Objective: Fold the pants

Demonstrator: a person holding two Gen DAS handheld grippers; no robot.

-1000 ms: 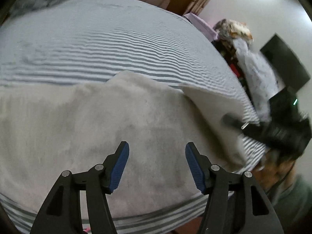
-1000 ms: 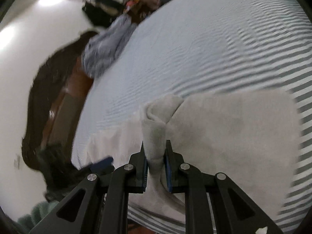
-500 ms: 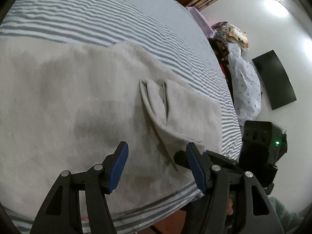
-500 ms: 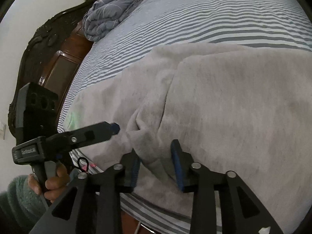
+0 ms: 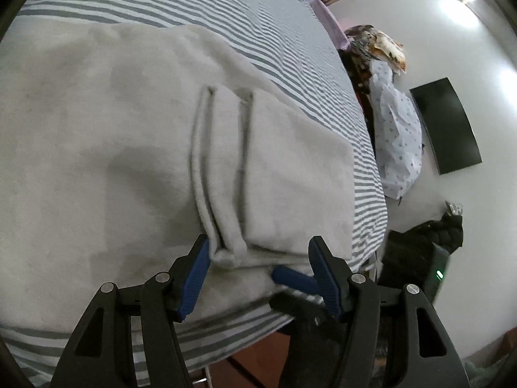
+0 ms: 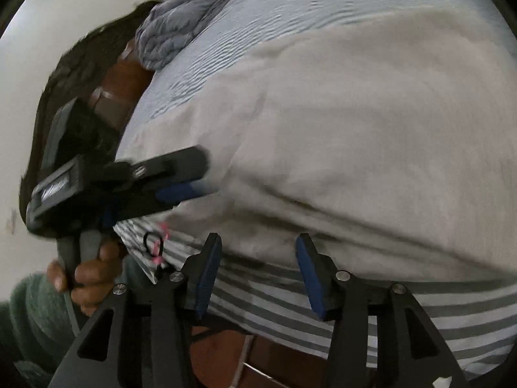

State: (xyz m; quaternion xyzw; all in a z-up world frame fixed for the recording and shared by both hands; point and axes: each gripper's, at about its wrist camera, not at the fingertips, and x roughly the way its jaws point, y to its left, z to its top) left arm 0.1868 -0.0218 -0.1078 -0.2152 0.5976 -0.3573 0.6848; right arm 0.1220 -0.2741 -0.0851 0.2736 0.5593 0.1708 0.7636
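Now, left wrist view: your left gripper (image 5: 258,258) tilts down at bed edge, jaws wide, straddling folded cuff of pale pants (image 5: 135,135) spread on striped bedsheet (image 5: 245,13); no pinch. Right gripper (image 5: 292,279) pokes in just beside.

Right wrist view: your right gripper (image 6: 255,274) tilts down over sheet edge, jaws just opened, nothing between. Your left hand (image 6: 85,270), green sleeve (image 6: 30,313), grips other tool's handle.

My pants (image 5: 129,148) are pale grey and fleecy, spread flat on the striped bed (image 5: 200,9). One end is folded back over the rest, its two narrow hems lying side by side near the bed's front edge.
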